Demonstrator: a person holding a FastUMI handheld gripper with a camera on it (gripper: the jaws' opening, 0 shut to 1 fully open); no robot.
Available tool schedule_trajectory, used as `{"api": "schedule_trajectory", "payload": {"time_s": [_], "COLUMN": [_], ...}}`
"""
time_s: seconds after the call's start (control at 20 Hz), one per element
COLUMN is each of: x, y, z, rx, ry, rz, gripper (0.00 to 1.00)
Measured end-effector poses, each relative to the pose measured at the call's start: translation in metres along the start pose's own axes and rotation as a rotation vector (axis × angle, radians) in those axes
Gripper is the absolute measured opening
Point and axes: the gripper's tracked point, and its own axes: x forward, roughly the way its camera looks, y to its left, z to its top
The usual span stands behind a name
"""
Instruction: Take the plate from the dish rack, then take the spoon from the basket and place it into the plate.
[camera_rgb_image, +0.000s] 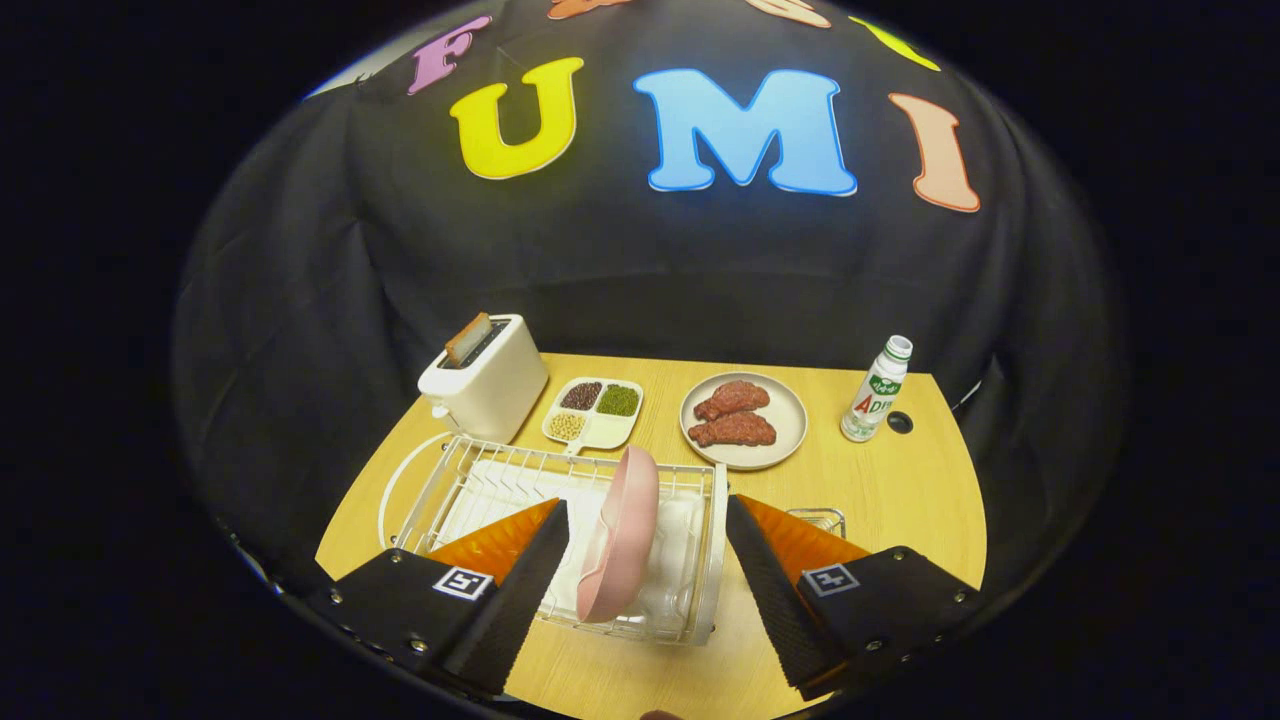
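Low in the frame's centre, a pink plate (622, 535) stands on edge in the white dish rack (712, 560), slotted upright for draining. Gripper (648, 560) fingers spread wide, empty, straddling its rim, lined up to pinch.

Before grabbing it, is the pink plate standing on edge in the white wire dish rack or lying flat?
On edge: the pink plate stands upright in the white wire dish rack, between the open gripper fingers, untouched.

Cloth-walled booth, kitchen-set table (900, 490)
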Motion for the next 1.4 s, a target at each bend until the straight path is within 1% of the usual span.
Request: {"api": "schedule_trajectory", "payload": {"time_s": [0.25, 0.35, 0.45, 0.5, 0.65, 0.7, 0.75, 0.8, 0.85, 0.9, 1.1, 1.35, 1.4], "x": [0.049, 0.067, 0.079, 0.084, 0.092, 0.090, 0.089, 0.092, 0.088, 0.090, 0.078, 0.071, 0.068], "y": [0.004, -0.001, -0.008, -0.010, -0.009, -0.010, -0.014, -0.020, -0.022, -0.020, -0.018, -0.021, -0.026], "z": [-0.021, -0.028, -0.036, -0.040, -0.056, -0.055, -0.056, -0.054, -0.049, -0.050, -0.038, -0.030, -0.022], "rx": [0.068, 0.064, 0.045, 0.051, 0.127, 0.119, 0.096, 0.058, 0.027, 0.006, -0.078, -0.126, -0.169], "ry": [0.183, 0.245, 0.297, 0.320, 0.418, 0.441, 0.453, 0.463, 0.462, 0.474, 0.509, 0.526, 0.517], "rz": [0.024, 0.002, -0.027, -0.044, -0.080, -0.089, -0.113, -0.154, -0.184, -0.200, -0.256, -0.332, -0.366], "gripper": [0.97, 0.97, 0.87, 0.79, 0.42, 0.31, 0.29, 0.26, 0.26, 0.17, 0.17, 0.17, 0.17]}}
